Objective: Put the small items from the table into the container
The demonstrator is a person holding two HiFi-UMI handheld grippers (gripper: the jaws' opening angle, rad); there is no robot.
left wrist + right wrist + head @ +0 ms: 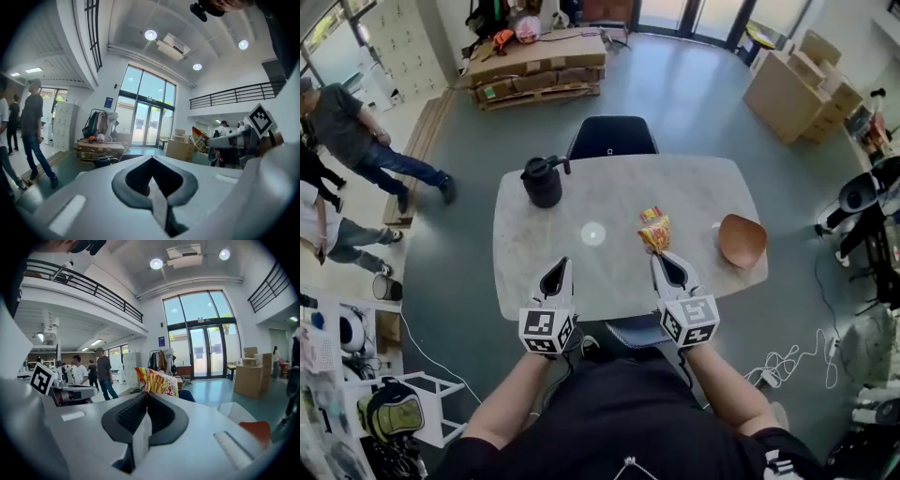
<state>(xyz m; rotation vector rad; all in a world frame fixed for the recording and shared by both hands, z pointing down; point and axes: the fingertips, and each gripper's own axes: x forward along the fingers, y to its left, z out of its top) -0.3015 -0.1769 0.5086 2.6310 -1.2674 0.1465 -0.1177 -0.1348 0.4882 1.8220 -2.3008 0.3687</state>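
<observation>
My right claw (657, 254) was clenched on the snack pkt (654, 229). In the right gripper view the pads were pressed together on the pkt's lower edge, and the rest stood out beyond the tips. So the task's thing was not lying on the table (609, 202). It was in my grip, above the near-right part of the top. Its long axis ran approx. 12-to-6 in the head view, in line w/ the claw.

My left claw (565, 262) was closed too, but w/ nothing in it; the left gripper view showed only the two pads meeting. It was at 9 o'clock from the right one, apart from it.

The relation that mattered for the next move: the brown bowl (741, 240) lay at about 3 o'clock from the right claw, near the table's right end. The black jug-like vessel (542, 181) stood at about 10 o'clock, well apart. I judged the bowl to be the container, bc it is open and wide, but I could not be sure. Right hand had the pkt and was nearer to the bowl; left hand was nearer to the black vessel. Next move, as I judged it: carry the pkt toward 3 o'clock, over the rim, then release. Risk: the pkt is long and light, so it may tip out over the low rim.
</observation>
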